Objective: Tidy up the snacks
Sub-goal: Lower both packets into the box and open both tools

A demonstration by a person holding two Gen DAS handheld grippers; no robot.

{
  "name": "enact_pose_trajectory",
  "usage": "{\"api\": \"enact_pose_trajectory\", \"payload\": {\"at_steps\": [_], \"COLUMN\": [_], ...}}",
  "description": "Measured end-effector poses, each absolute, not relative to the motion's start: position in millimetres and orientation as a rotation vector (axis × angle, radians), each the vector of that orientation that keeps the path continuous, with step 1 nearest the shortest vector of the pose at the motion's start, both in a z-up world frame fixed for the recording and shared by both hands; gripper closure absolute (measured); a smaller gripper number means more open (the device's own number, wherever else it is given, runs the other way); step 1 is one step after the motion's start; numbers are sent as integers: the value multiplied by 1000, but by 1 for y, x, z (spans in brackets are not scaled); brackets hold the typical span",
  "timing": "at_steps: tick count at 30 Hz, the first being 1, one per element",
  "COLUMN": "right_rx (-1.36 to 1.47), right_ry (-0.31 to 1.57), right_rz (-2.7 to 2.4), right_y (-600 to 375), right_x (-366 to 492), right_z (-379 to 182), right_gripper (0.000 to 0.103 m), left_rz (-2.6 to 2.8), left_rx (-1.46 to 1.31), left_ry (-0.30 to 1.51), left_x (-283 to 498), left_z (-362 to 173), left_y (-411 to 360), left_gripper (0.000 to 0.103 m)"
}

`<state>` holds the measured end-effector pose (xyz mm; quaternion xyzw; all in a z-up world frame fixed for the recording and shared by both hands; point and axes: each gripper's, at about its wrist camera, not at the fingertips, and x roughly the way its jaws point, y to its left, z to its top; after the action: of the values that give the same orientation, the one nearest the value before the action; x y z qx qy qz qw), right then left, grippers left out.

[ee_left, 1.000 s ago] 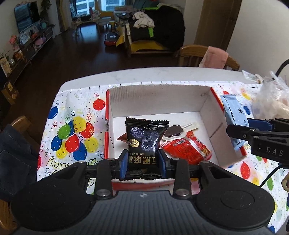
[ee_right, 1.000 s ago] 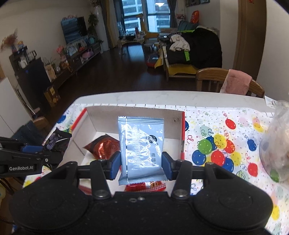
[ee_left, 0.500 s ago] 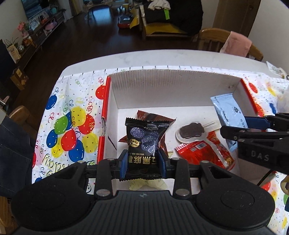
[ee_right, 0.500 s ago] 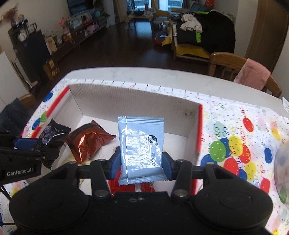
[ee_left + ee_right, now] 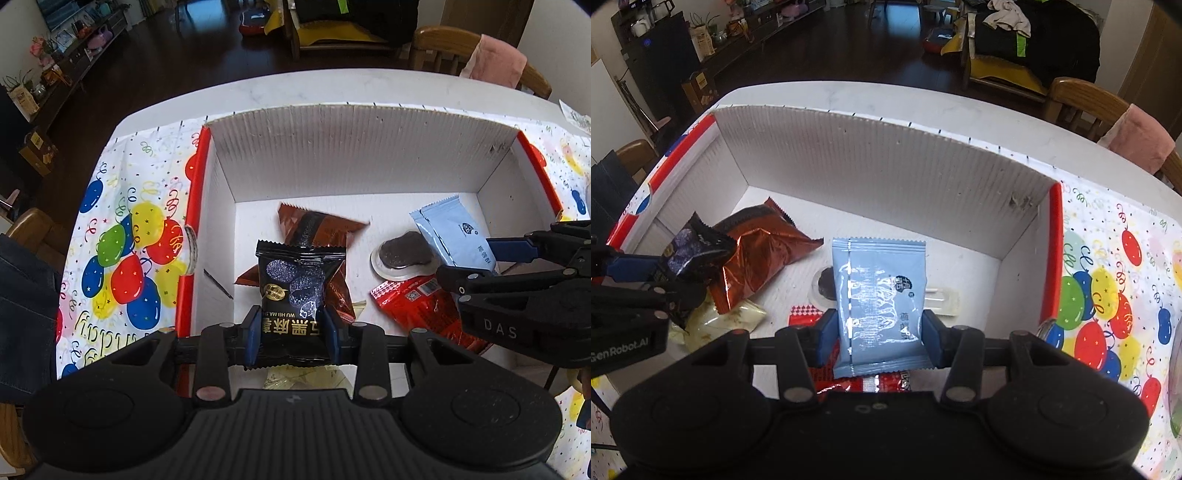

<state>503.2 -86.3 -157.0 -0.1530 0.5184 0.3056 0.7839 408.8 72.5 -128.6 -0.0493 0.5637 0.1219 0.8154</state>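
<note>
My left gripper (image 5: 291,338) is shut on a black snack packet (image 5: 297,284) and holds it over the left part of a white cardboard box (image 5: 354,155). My right gripper (image 5: 879,341) is shut on a light blue snack packet (image 5: 881,295) over the box's right part (image 5: 886,166). The blue packet also shows in the left wrist view (image 5: 456,236), the black one in the right wrist view (image 5: 692,249). In the box lie a brown packet (image 5: 317,229), a red packet (image 5: 417,306), a dark cookie in a clear tray (image 5: 400,254) and a pale yellow packet (image 5: 720,319).
The box stands on a balloon-print tablecloth (image 5: 122,258) over a white table (image 5: 295,88). A wooden chair with a pink cloth (image 5: 495,62) stands behind the table. A clear plastic bag (image 5: 1176,332) lies at the right edge.
Both grippers have moved forward and lower over the box, each still holding its packet. The box interior fills more of both views.
</note>
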Motion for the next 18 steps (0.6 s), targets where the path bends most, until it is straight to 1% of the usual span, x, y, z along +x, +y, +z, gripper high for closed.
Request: {"api": "enact_pose_trajectory", "payload": {"at_steps": [10,13,15,18], "right_rx": [-356,-347,-330,-295], "right_ry": [1112,1098,1091,1077], "right_rz": [662,661,660,666], "right_y": [-85,-87,-91,-98], "right_x": [498,493,490,484], "right_z": [-156,-151,-146,-134], "right_gripper": [54,53,52,50], "left_rz": [250,256,248,232], "left_rx": [-80,-81,-99,-116], "left_ry": [1216,1200,1184,1159], "left_x": [408,404,401,393], "left_z": [-132,-127,-122,-115], "left_y": [69,70,71,72], "left_gripper": [69,67,63,62]}}
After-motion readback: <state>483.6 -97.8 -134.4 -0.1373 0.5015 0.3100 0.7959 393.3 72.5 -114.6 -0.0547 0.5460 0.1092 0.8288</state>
